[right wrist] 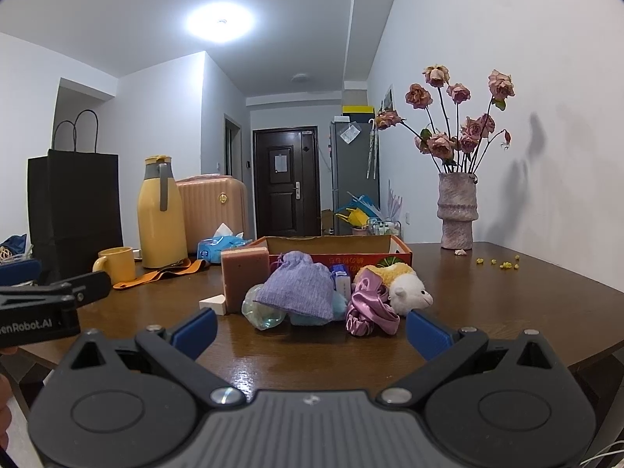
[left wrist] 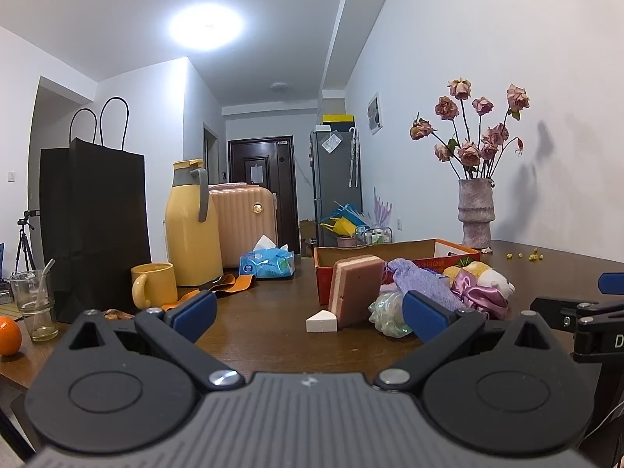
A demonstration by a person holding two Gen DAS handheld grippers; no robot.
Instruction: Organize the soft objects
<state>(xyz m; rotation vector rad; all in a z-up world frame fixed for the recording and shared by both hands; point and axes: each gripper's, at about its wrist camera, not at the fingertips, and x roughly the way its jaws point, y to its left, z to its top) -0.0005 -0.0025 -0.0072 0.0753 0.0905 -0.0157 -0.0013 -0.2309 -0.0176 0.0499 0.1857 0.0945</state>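
Box [right wrist: 335, 251] looks empty; soft pile [right wrist: 312, 296] waits before it; my left gripper [left wrist: 310, 308] and right gripper [right wrist: 312, 327] gape wide, holding nothing.

Both views are evenly and brightly lit by one round ceiling lamp [left wrist: 206, 26], which burns out to a white glare patch with a bluish halo. Soft grey shadows of the dried roses [right wrist: 460, 117] fall on the right wall [right wrist: 546, 136], to the right of the vase. The table [right wrist: 507, 304] shows a dull sheen. Fisheye distortion bows walls and ceiling lines; corners vignette to black. Focus is sharp throughout, slightly softer at the rims.
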